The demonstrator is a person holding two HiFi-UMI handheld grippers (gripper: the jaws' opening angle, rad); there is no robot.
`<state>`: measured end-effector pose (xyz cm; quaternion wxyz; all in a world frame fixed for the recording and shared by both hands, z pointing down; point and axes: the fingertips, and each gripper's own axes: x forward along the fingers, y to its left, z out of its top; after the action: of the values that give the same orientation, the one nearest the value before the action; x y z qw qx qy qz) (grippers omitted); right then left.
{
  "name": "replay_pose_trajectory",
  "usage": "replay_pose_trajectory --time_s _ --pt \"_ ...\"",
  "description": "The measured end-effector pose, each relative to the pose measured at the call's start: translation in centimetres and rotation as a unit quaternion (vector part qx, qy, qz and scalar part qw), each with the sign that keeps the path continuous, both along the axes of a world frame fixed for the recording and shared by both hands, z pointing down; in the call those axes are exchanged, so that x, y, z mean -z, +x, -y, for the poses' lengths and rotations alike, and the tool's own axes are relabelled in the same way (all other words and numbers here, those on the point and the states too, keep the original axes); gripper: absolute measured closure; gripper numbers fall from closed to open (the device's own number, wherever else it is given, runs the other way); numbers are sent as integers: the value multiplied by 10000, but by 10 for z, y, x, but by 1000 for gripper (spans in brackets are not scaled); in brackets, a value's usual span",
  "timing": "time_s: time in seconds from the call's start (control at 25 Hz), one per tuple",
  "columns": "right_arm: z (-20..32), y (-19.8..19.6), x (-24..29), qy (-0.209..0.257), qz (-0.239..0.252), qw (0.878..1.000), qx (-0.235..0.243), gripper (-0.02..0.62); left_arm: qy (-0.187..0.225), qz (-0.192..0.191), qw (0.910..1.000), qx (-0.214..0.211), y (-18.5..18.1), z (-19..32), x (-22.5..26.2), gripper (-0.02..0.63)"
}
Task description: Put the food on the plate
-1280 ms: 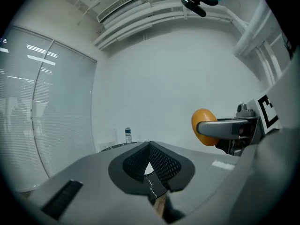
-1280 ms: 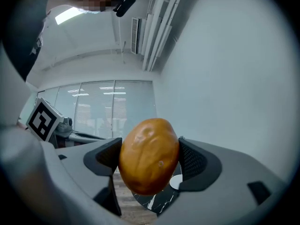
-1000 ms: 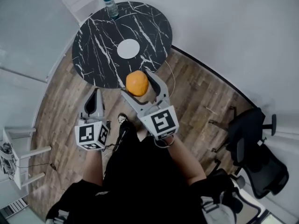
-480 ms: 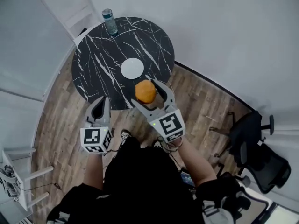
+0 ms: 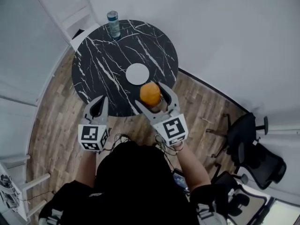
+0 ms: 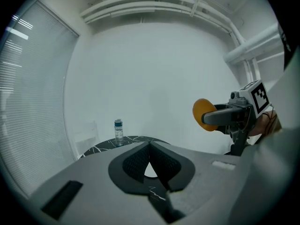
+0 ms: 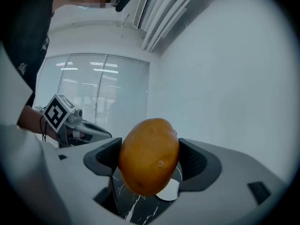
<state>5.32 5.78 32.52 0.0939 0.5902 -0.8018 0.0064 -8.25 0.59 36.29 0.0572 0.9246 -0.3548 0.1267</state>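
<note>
An orange mango (image 5: pixel 150 93) is clamped in my right gripper (image 5: pixel 152 94), held in the air over the near edge of the round black marble table (image 5: pixel 101 55). In the right gripper view the mango (image 7: pixel 149 156) fills the space between both pads. The small white plate (image 5: pixel 138 73) lies on the table just beyond the fruit, and a sliver of that plate (image 7: pixel 169 191) shows under the mango. My left gripper (image 5: pixel 98 108) hangs at the table's near left edge, jaws together and empty (image 6: pixel 150 159). The mango (image 6: pixel 202 115) also shows at right in the left gripper view.
A water bottle (image 5: pixel 112 24) stands at the table's far edge, also seen as the bottle (image 6: pixel 118 131) in the left gripper view. A white chair (image 5: pixel 80 18) sits behind the table. Black office chairs (image 5: pixel 255 156) stand at right on the wooden floor, and a cable lies by the person's feet.
The person has stepped closer to the table. My right gripper has carried the mango forward, from over the floor by the table's edge to just short of the plate. The left gripper followed.
</note>
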Motion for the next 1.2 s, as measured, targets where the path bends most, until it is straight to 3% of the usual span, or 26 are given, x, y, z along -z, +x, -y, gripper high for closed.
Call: replay_pose_trajectory --time_s 0.36,0.76,0.96,1.2 --pt "28 -40 -9 -303 30 9994 -142 252 -150 23 9996 -232 -40 20 -11 606" --pt "58 -49 -29 -700 -522 9959 227 252 -408 -12 9990 189 -70 49 -41 606" --pt "84 -50 -43 -815 -708 9923 608 252 -445 77 9986 283 -63 63 -52 606" --pt "119 -49 -41 -920 -1258 9803 1216 252 -465 159 9981 378 -41 95 -54 606"
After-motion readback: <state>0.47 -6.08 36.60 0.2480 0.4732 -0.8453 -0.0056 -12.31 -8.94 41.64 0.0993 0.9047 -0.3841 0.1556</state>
